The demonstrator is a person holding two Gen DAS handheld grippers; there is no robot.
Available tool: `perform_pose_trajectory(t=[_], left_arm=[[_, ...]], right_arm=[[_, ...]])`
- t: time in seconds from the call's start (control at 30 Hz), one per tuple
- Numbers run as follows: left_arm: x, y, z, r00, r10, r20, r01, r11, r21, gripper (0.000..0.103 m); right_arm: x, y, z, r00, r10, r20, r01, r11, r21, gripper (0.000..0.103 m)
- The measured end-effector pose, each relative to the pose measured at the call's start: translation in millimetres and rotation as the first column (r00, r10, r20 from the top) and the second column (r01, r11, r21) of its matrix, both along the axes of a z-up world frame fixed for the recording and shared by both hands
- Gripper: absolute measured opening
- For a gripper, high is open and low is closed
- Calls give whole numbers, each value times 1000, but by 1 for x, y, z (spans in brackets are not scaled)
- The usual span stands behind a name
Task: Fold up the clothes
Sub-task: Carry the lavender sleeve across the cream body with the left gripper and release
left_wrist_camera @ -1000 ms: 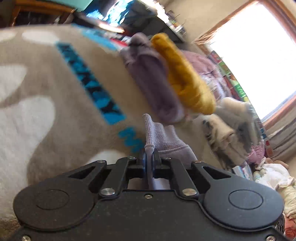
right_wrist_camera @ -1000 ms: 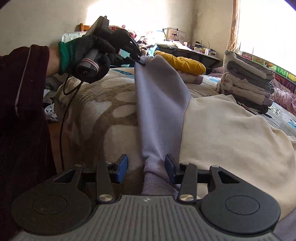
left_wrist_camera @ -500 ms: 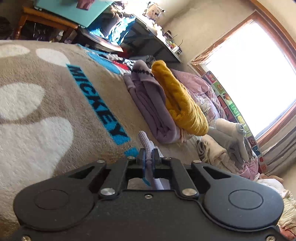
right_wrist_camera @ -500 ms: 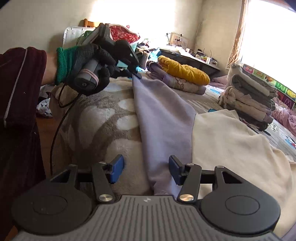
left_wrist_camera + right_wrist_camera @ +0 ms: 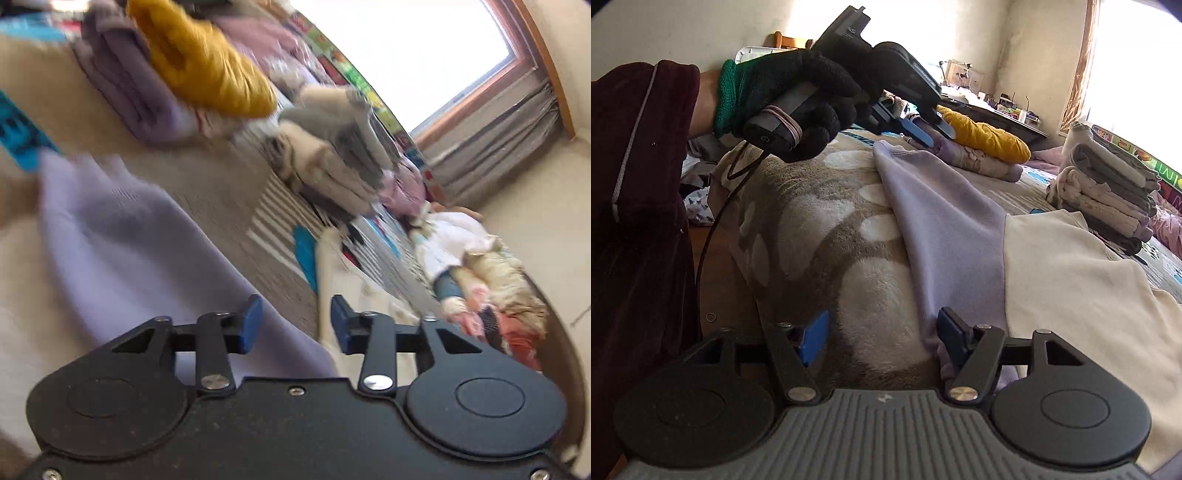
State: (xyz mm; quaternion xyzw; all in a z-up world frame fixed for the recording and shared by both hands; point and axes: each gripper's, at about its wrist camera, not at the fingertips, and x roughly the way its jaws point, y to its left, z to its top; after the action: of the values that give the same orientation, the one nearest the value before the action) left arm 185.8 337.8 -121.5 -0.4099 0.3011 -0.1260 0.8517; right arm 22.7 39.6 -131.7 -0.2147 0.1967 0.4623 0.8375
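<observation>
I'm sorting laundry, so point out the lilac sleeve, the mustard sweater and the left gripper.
lilac sleeve (image 5: 945,221), right wrist view, middle of sleeve.
mustard sweater (image 5: 990,138), right wrist view, its top fold.
left gripper (image 5: 932,134), right wrist view, between its fingertips.

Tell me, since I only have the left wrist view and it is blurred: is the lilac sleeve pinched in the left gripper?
Observer: No. In the right wrist view the left gripper hangs just above the cuff of the lilac sleeve. Its jaws are opening with nothing between them, and the cuff lies on the blanket.
Operator: And the right gripper?
Observer: The right gripper is opening too. The sleeve's other end lies beside one finger and is not pinched.
Operator: How does the sleeve lie?
Observer: Stretched out on the blanket beside the cream body, not folded onto it.
</observation>
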Motion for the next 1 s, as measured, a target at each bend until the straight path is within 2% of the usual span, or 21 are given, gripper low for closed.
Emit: perform_pose_trajectory(t=[0.03,0.07,0.1,0.13,0.17,0.2,0.23,0.3,0.37,0.43,0.47,0.5,0.53,0.6,0.7,0.77,0.83,0.87,0.97,1.0], left_arm=[[5,2,-5,997,65,-31,-65,998,20,43],[3,11,-5,980,194,-44,-191,980,59,27],[-5,24,-4,956,292,-33,-291,956,34,28],[-12,37,-3,922,387,-24,-387,922,8,36],[-19,49,-2,896,444,-19,-444,895,-41,39],[-22,54,-2,903,428,-11,-427,897,-111,43],[-23,49,2,920,393,6,-389,912,-128,46],[-21,28,8,965,258,45,-249,956,-154,49],[-14,1,5,991,111,73,-92,969,-227,67],[-3,-25,-3,998,2,63,15,966,-257,69],[4,-36,-9,999,-35,29,41,969,-242,69],[10,-41,-12,999,-34,1,33,980,-198,68],[10,-35,-12,999,32,-7,-33,988,-154,54],[5,-6,-13,975,224,-6,-223,967,-121,52],[-12,40,-12,896,443,7,-436,885,-164,52],[-24,52,-4,849,525,55,-511,843,-169,62],[-33,50,7,814,570,116,-550,819,-163,64],[-32,45,12,825,547,144,-527,836,-153,66],[-25,11,26,882,423,208,-415,906,-85,67],[-23,-3,30,900,375,223,-372,927,-57,67]], right_arm=[[-1,0,0,1000,0,-1,0,1000,0,68],[-1,0,0,1000,0,-1,0,1000,0,69],[-1,1,0,1000,3,1,-3,1000,-5,69],[0,1,-1,1000,5,3,-5,1000,-8,69],[0,1,-1,1000,6,3,-6,1000,-10,69],[0,2,-1,1000,6,1,-6,1000,-10,71],[0,2,-1,1000,7,-2,-7,1000,-10,72],[-2,4,-3,1000,8,3,-8,1000,-13,75],[-3,5,-4,1000,7,7,-7,1000,-11,78],[-4,7,-6,1000,-1,7,1,1000,-2,81],[-4,7,-6,1000,-5,7,5,1000,1,81],[-5,7,-7,1000,-8,6,8,1000,3,82],[-4,7,-6,1000,-7,5,7,1000,0,82],[-4,7,-5,1000,0,4,0,1000,-9,82],[-4,6,-4,1000,3,0,-3,1000,-17,82],[-5,7,-4,1000,1,-2,-1,1000,-26,82],[-7,5,0,1000,3,-14,-3,999,-32,82],[-8,2,4,1000,3,-23,-4,1000,-29,81],[-18,-13,14,999,2,-33,-2,1000,-2,66],[-23,-21,18,1000,0,-31,0,1000,12,66]])
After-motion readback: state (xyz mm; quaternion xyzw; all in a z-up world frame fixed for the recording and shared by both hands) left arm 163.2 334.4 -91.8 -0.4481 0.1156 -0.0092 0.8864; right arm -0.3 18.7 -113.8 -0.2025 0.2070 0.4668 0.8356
